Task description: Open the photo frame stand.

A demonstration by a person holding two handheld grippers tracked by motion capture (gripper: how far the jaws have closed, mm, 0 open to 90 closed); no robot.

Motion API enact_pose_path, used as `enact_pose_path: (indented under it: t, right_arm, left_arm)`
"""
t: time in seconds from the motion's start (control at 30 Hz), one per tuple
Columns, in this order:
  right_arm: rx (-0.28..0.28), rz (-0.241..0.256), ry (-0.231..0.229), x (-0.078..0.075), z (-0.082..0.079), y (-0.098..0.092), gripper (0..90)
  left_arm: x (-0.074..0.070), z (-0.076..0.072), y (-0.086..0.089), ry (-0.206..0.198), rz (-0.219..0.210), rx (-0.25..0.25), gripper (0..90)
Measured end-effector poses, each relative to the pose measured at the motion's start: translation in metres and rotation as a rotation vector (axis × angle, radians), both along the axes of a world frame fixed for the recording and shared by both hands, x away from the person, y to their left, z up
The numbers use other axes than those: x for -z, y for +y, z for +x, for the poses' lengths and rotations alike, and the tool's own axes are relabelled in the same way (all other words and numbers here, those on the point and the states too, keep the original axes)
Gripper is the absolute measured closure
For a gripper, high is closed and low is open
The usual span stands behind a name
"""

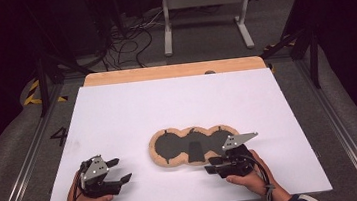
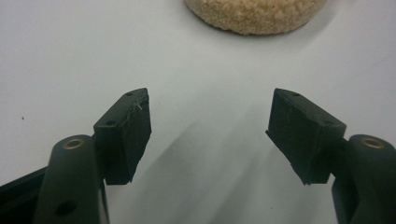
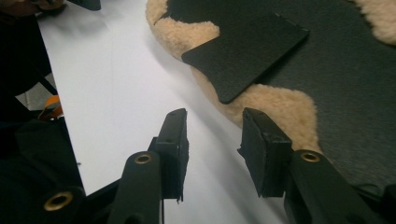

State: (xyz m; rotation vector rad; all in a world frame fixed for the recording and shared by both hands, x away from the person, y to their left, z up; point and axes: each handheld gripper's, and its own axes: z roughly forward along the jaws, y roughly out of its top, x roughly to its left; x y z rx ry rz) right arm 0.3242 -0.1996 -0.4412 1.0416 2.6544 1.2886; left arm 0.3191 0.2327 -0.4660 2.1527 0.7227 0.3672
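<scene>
A three-lobed pad with a tan fleece rim and black inner face lies flat in the middle of the white board. A black flap sticks out over its near rim. My right gripper rests on the board just in front of the pad's right lobe, pointing left. In the right gripper view it is open with nothing between the pads, and the fleece rim lies just beyond. My left gripper sits at the board's near left, open wide and empty. It points at the pad's left lobe.
A wooden table edge shows behind the white board. A white metal stand and loose cables sit on the floor beyond. Bare white board surrounds the pad on all sides.
</scene>
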Motion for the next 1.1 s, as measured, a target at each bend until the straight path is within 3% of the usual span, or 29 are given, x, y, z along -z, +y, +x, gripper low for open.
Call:
enact_pose_path:
  t: [0.27,0.43,0.47,0.5,0.53,0.57,0.8,1.1]
  right_arm:
    - [-0.009,0.020,0.049,0.005,0.005,0.011,62.0]
    - [0.014,0.087,0.108,0.006,0.009,0.007,55.5]
    - [0.020,0.161,0.198,0.008,0.015,0.003,51.8]
    - [0.020,0.161,0.198,0.008,0.015,0.003,51.8]
    - [0.027,0.183,0.227,0.009,0.017,0.003,51.6]
    - [0.048,0.237,0.282,0.011,0.021,0.001,51.3]
    - [0.150,0.362,0.421,0.013,0.029,-0.002,52.1]
    - [0.264,0.419,0.495,0.014,0.032,-0.005,57.3]
  left_arm:
    - [0.000,-0.001,-0.003,-0.003,0.014,0.013,28.7]
    - [0.000,0.000,-0.004,0.008,0.010,0.000,24.2]
    - [0.000,0.000,-0.004,0.013,0.000,0.000,22.6]
    - [0.000,0.001,-0.004,0.020,-0.004,-0.002,22.6]
    - [0.000,0.001,-0.004,0.023,-0.007,-0.008,21.6]
    - [0.000,0.002,-0.004,0.024,-0.008,-0.006,20.6]
    - [0.000,0.003,-0.008,0.031,-0.009,-0.007,18.2]
    - [0.001,0.004,-0.013,0.041,-0.007,0.004,17.9]
